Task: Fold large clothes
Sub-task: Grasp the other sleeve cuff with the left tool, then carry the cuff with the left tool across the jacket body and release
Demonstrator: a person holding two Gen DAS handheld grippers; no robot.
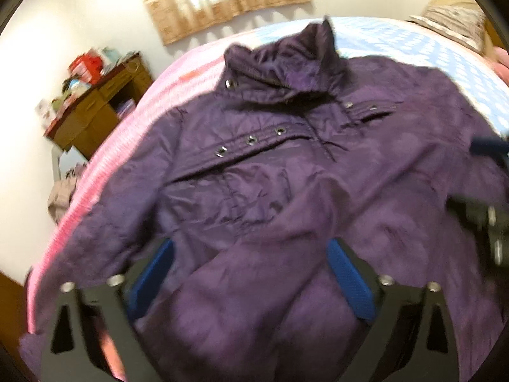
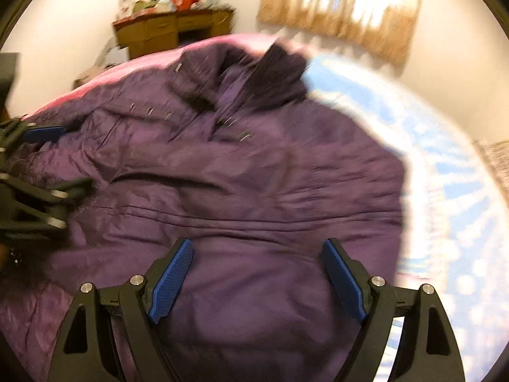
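A large purple padded jacket (image 1: 286, 172) lies spread front-up on the bed, with its collar (image 1: 286, 60) towards the far wall and metal snaps across the chest. My left gripper (image 1: 251, 243) hovers over the jacket's lower front, open, its blue pads (image 1: 152, 273) wide apart over the fabric and not pressing it. My right gripper (image 2: 257, 243) is open too, above the jacket (image 2: 241, 172) near its right side. Each gripper shows in the other's view: the right gripper (image 1: 486, 191) at the right edge, the left gripper (image 2: 44, 165) at the left edge. Both views are blurred.
The bed has a pink cover (image 1: 127, 133) on the left and a blue-and-white patterned sheet (image 2: 445, 191) on the right. A cluttered wooden desk (image 2: 171, 28) stands against the far wall, beside a curtained window (image 2: 343, 9). A striped bundle (image 1: 451, 22) lies at the bed's far right.
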